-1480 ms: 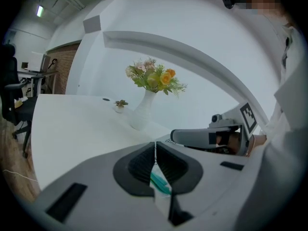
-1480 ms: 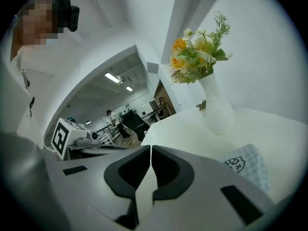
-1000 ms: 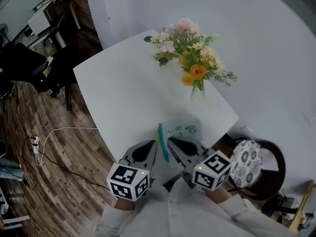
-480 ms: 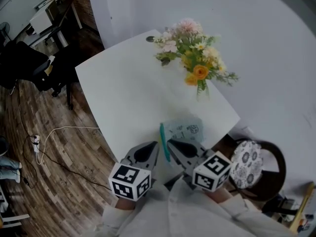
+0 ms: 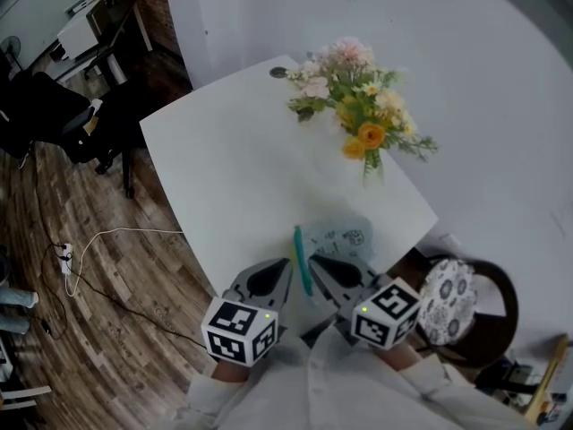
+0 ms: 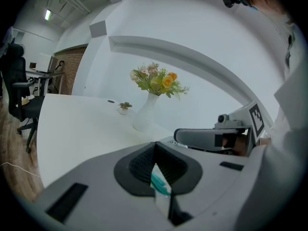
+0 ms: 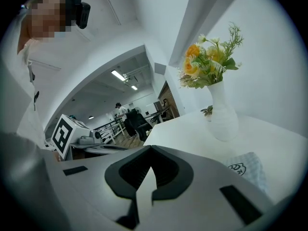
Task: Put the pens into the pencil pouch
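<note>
A teal pen [image 5: 303, 260] lies on the white table [image 5: 224, 177] near its front edge, just left of a pale blue printed pencil pouch [image 5: 338, 236]. My left gripper [image 5: 286, 267] is shut, with its tip beside the pen's left side. In the left gripper view a piece of the teal pen [image 6: 160, 184] shows through the gap below the shut left gripper [image 6: 155, 146]. My right gripper [image 5: 314, 261] is shut and empty, right of the pen and at the pouch's near edge. From the right gripper [image 7: 150, 152] the pouch [image 7: 248, 170] lies to the right.
A white vase of orange and pink flowers [image 5: 363, 119] stands behind the pouch. A tiny potted plant [image 6: 124, 106] sits at the far table edge. A patterned chair [image 5: 448, 294] is at the right, with wooden floor and a cable [image 5: 98, 249] on the left.
Both grippers, the pen and the pouch keep their places relative to each other. Only the head view has shifted slightly.
</note>
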A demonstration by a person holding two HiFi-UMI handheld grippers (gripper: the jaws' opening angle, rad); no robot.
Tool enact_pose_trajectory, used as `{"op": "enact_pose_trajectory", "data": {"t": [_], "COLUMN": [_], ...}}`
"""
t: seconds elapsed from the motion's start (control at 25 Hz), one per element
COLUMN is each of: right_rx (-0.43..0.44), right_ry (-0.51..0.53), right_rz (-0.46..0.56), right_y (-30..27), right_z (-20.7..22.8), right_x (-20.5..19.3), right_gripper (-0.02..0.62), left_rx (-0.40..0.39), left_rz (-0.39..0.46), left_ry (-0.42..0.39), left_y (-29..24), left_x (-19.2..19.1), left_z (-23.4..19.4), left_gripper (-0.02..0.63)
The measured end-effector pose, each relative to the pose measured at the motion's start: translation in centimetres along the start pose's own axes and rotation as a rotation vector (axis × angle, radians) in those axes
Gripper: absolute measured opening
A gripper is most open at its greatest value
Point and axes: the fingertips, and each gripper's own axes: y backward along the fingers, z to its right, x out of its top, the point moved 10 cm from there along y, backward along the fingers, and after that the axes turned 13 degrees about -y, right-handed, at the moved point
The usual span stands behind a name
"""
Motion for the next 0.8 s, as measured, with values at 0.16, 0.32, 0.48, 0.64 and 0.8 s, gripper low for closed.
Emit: {"op": "enact_pose_trajectory", "data": {"t": [0.16,0.32,0.48,0.64,0.8], "right_rx": [-0.004,-0.006,-0.014,-0.016,-0.014], "right_ry": [0.000,-0.007,-0.010,0.008,0.004], "right_rz": [-0.004,-0.011,-0.013,-0.024,-0.035], "right_y": [-0.11,-0.10,0.05,0.16,0.05], "right_z": [-0.11,-0.07,-0.05,-0.12,-0.36], "right_x": [-0.21,-0.49,-0.67,-0.82,-0.72], "right_gripper": [0.006,0.006,0.006,0.006,0.006], "left_rx": [-0.013,-0.033,-0.038,-0.041,-0.043], "left_rz": [-0.008,-0.036,-0.061,-0.064,-0.070], "left_ry": [-0.002,-0.012,-0.011,-0.013,-0.015], "left_y": [0.06,-0.08,0.03,0.12,0.20], "left_x": [-0.15,-0.37,-0.61,-0.60,-0.70], "left_z": [0.14,0.35,0.36,0.56,0.62], "left_gripper": [0.006,0.006,0.006,0.006,0.006]}}
